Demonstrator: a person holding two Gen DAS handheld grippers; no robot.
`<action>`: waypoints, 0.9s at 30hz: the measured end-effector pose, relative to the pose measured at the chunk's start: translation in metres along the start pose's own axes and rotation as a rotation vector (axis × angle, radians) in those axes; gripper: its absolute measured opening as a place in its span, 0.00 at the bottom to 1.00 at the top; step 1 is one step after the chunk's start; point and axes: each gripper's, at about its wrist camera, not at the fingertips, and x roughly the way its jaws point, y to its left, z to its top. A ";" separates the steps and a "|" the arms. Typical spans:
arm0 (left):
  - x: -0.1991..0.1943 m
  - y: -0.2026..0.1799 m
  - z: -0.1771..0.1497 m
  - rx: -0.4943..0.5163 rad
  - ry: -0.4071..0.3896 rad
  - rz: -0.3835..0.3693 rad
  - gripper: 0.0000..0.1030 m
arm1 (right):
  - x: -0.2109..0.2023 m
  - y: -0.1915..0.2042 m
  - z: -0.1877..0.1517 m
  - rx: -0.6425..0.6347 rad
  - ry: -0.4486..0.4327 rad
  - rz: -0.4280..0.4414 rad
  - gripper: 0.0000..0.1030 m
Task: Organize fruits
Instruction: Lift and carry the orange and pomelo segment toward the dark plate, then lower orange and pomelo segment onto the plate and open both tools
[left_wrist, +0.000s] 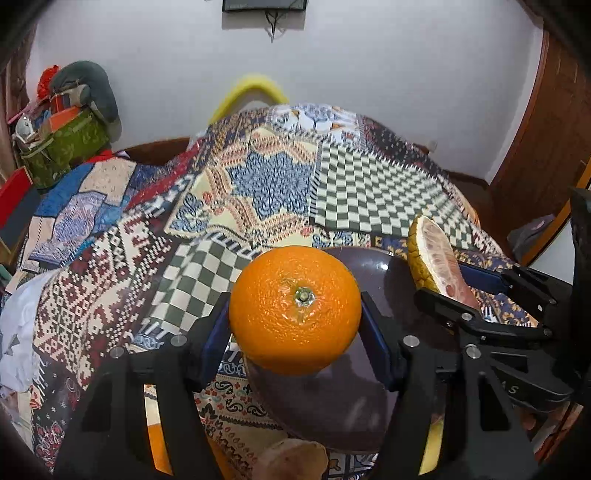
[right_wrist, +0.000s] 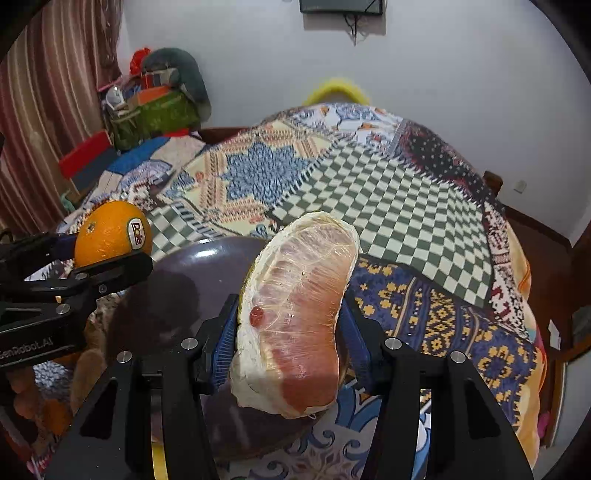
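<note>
The left gripper (left_wrist: 295, 314) holds an orange (left_wrist: 294, 309) between its two blue pads, one pad pressed on each side of the fruit, the stem end facing the camera. The right wrist view shows the same orange (right_wrist: 110, 234) with a Dole sticker (right_wrist: 136, 232) on its skin. Under and just beyond these jaws lies a dark brown plate (left_wrist: 373, 266), resting on a patchwork cloth (left_wrist: 258, 184) of checks and star patterns that covers the surface ahead of both tongs.

To the right of the left gripper, the right gripper (right_wrist: 291, 332) is clamped on a pomelo wedge (right_wrist: 295, 314) wrapped in clear film, pink flesh toward the camera, white pith and yellow-green rind along its left edge. Its blue pads press the wedge's two sides. In the left wrist view the pomelo wedge (left_wrist: 439, 258) stands tilted over the plate's right rim. The plate (right_wrist: 207, 254) shows behind and to the left of the wedge, its surface shadowed.
</note>
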 end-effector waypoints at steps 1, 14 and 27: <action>0.003 0.001 0.000 -0.001 0.010 -0.004 0.63 | 0.005 -0.002 0.000 0.003 0.017 0.005 0.48; 0.034 0.000 -0.003 0.002 0.139 -0.027 0.63 | 0.030 -0.003 0.000 -0.021 0.104 0.012 0.49; 0.019 -0.004 -0.001 0.003 0.115 -0.012 0.66 | 0.000 -0.002 0.003 -0.023 0.059 -0.012 0.53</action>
